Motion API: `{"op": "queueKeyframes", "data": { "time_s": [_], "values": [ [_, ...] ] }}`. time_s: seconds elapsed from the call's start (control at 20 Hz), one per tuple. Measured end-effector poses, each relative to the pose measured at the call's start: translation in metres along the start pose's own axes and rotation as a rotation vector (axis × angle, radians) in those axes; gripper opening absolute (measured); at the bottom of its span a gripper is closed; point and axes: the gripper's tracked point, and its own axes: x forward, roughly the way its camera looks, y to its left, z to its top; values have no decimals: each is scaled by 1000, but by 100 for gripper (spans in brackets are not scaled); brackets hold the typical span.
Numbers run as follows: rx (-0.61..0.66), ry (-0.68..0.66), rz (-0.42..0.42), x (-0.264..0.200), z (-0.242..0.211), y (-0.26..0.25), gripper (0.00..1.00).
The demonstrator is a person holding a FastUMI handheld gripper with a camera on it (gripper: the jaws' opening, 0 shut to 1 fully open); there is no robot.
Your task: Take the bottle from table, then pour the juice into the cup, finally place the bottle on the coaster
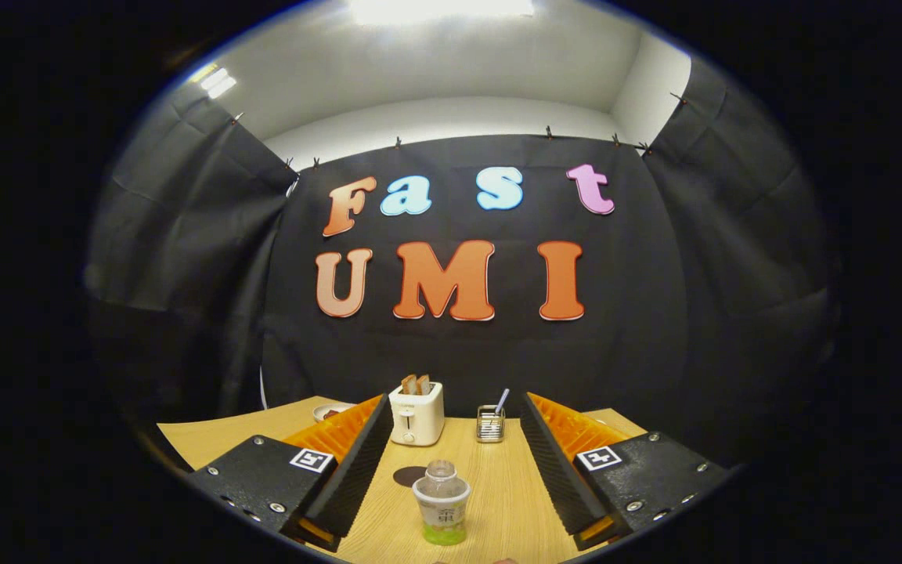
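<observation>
The bottle (441, 501), standing on the table (498, 486) between the gripper (451, 439)'s spread fingers, carries a label too small to read. Each finger mount bears a square black-and-white marker, with no legible characters.

white toaster (416, 413), dark coaster (409, 475), wood-grain table (498, 486)

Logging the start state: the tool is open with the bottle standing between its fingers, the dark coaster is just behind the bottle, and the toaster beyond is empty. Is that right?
One detail is off: the toaster is not empty, since slices of toast stick up from its slots, as the gripper view shows. The rest stands: the tool is open, the bottle stands upright between its fingers, and the dark coaster lies just behind it.
</observation>
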Motion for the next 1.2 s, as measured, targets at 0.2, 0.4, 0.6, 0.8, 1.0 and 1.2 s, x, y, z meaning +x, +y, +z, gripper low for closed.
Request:
{"op": "queueKeyframes", "data": {
  "time_s": [0.2, 0.4, 0.6, 0.8, 1.0, 1.2],
  "values": [
    [9, 44, 21, 3, -33, 4, 97],
    [-1, 97, 0, 10, -66, 4, 97],
    [-11, 153, 11, 15, -101, 11, 97],
    [-47, 199, 5, 25, -135, 14, 97],
    [-76, 265, -13, 31, -169, 14, 97],
    [-57, 324, -30, 36, -197, 12, 97]
  ]
}}
